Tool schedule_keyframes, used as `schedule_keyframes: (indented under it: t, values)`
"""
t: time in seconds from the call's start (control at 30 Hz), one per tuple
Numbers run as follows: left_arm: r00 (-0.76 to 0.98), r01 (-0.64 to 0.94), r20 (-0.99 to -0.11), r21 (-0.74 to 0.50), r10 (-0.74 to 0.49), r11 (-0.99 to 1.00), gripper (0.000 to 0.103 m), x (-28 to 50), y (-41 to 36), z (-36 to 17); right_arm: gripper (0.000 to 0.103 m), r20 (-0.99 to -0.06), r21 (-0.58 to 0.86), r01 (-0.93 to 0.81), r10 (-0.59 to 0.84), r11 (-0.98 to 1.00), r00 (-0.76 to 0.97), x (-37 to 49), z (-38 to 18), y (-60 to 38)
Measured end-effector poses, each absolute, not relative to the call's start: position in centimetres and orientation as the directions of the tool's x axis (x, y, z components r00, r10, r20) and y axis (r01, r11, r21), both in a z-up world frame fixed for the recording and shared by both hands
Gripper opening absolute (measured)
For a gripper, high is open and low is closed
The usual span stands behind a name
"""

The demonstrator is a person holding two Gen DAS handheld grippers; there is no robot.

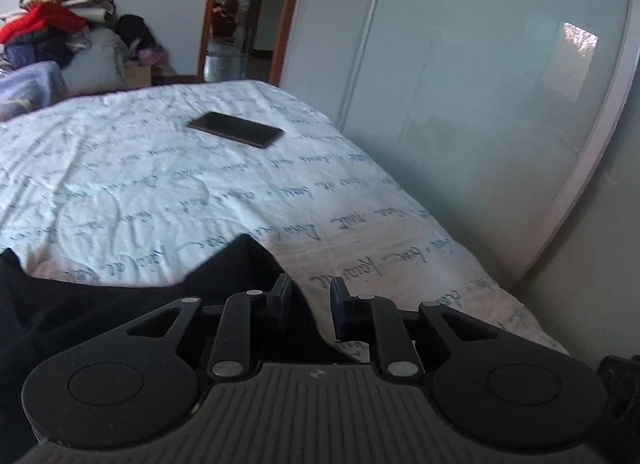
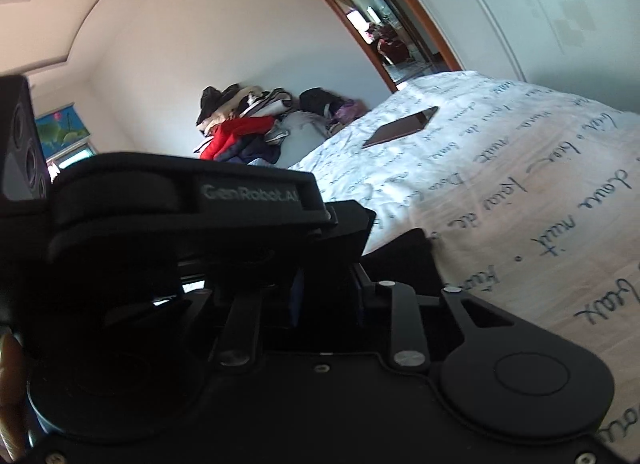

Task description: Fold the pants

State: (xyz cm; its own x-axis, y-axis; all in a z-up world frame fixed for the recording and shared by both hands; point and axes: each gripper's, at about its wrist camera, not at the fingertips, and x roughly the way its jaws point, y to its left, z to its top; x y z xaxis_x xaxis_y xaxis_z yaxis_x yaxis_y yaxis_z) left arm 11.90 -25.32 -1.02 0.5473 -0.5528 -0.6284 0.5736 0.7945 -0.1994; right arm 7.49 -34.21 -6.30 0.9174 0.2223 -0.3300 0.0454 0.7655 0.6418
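The black pants (image 1: pixel 100 312) lie on the white printed bed sheet (image 1: pixel 200 184) at the lower left of the left wrist view, with one corner peaking up just left of my left gripper (image 1: pixel 311 298). Its jaws stand a narrow gap apart; the sheet shows through the gap and nothing is pinched there. In the right wrist view the left gripper's housing (image 2: pixel 248 196) covers much of my right gripper (image 2: pixel 328 296). The space between those fingers is dark, so its state is unclear. A fold of the pants (image 2: pixel 404 260) shows just to the right of them.
A dark phone (image 1: pixel 236 129) (image 2: pixel 400 128) lies flat on the bed further out. A heap of clothes (image 1: pixel 48 24) (image 2: pixel 240 128) is piled at the far end. A sliding wardrobe door (image 1: pixel 480 84) runs along the bed's right side, beside an open doorway (image 1: pixel 240 12).
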Motion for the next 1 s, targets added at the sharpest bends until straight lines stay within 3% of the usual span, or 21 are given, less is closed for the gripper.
schedule_keyframes:
  t: [0.1, 0.17, 0.2, 0.27, 0.33, 0.37, 0.47, 0.57, 0.73, 0.87, 1.0]
  values:
    - [0.463, 0.584, -0.673, -0.259, -0.578, 0.769, 0.027, 12.8, -25.6, -2.1, 0.031, -0.384, 0.623, 0.109, 0.182, 0.775, 0.905, 7.3, -7.1, -35.1]
    - [0.48, 0.573, -0.663, -0.257, -0.574, 0.778, 0.027, 12.6, -23.9, -1.5, 0.044, -0.406, 0.562, 0.166, 0.096, 0.81, 0.909, 5.7, -7.2, -35.8]
    - [0.505, 0.57, -0.645, -0.25, -0.574, 0.783, 0.029, 12.3, -22.7, -0.9, 0.044, -0.415, 0.529, 0.204, 0.042, 0.824, 0.909, 5.2, -7.1, -36.0]
    - [0.575, 0.54, -0.611, -0.217, -0.545, 0.813, 0.043, 12.0, -20.0, 0.5, 0.044, -0.409, 0.502, 0.25, -0.027, 0.828, 0.912, 4.8, -6.6, -36.6]
    - [0.668, 0.486, -0.573, -0.148, -0.475, 0.861, 0.073, 12.1, -17.6, 1.8, 0.044, -0.376, 0.525, 0.213, 0.0, 0.824, 0.927, 5.0, -6.0, -36.9]
    - [0.704, 0.454, -0.567, -0.104, -0.427, 0.885, 0.078, 12.2, -16.8, 2.0, 0.044, -0.355, 0.536, 0.17, 0.038, 0.827, 0.934, 5.4, -5.8, -37.1]
    - [0.788, 0.348, -0.566, 0.088, -0.241, 0.933, 0.08, 13.3, -15.4, 1.7, 0.044, -0.335, 0.543, 0.062, 0.148, 0.837, 0.931, 6.7, -5.1, -36.1]
    - [0.804, 0.27, -0.584, 0.195, -0.109, 0.943, 0.08, 14.2, -14.4, 0.2, 0.044, -0.374, 0.486, 0.0, 0.208, 0.874, 0.904, 9.0, -5.0, -34.4]
    - [0.765, 0.282, -0.636, 0.196, -0.097, 0.939, 0.08, 14.6, -13.6, -1.9, 0.044, -0.468, 0.438, 0.002, 0.226, 0.899, 0.854, 12.6, -6.5, -34.0]
    - [0.782, 0.289, -0.618, 0.24, -0.084, 0.927, 0.081, 13.9, -13.7, -2.6, 0.012, -0.455, 0.492, -0.004, 0.261, 0.871, 0.851, 12.7, -6.6, -35.2]
    - [0.77, 0.295, -0.63, 0.214, -0.099, 0.931, 0.085, 14.5, -13.7, -2.8, 0.008, -0.468, 0.449, 0.06, 0.177, 0.892, 0.866, 11.9, -6.5, -36.8]
